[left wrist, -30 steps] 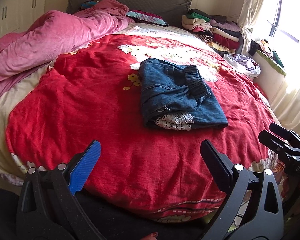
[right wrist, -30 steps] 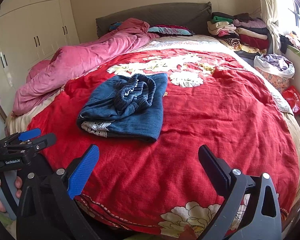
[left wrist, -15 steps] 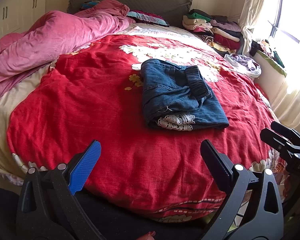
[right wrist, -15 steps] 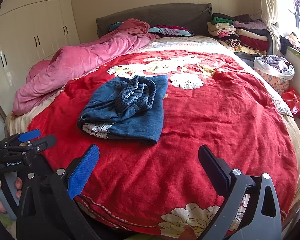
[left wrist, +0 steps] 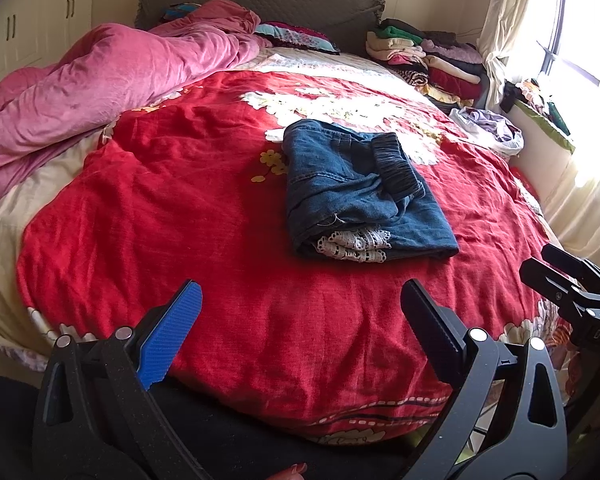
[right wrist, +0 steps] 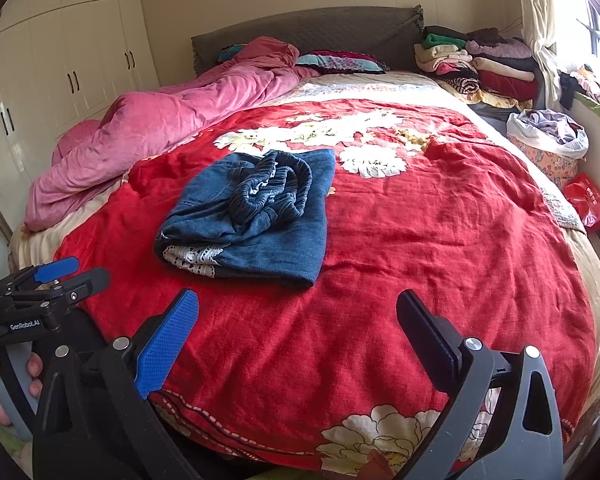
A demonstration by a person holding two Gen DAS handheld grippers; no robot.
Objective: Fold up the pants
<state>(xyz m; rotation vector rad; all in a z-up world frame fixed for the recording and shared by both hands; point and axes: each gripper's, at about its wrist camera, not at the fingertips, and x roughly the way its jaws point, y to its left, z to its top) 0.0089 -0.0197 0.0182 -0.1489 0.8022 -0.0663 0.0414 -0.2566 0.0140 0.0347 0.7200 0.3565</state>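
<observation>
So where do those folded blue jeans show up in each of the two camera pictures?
Left wrist view: the folded jeans lie right of centre on the red bedspread, lace trim toward the camera.
Right wrist view: the folded jeans lie left of centre, elastic waistband bunched on top.
Shared landmark: the pink duvet heaped along the bed's left side.
</observation>
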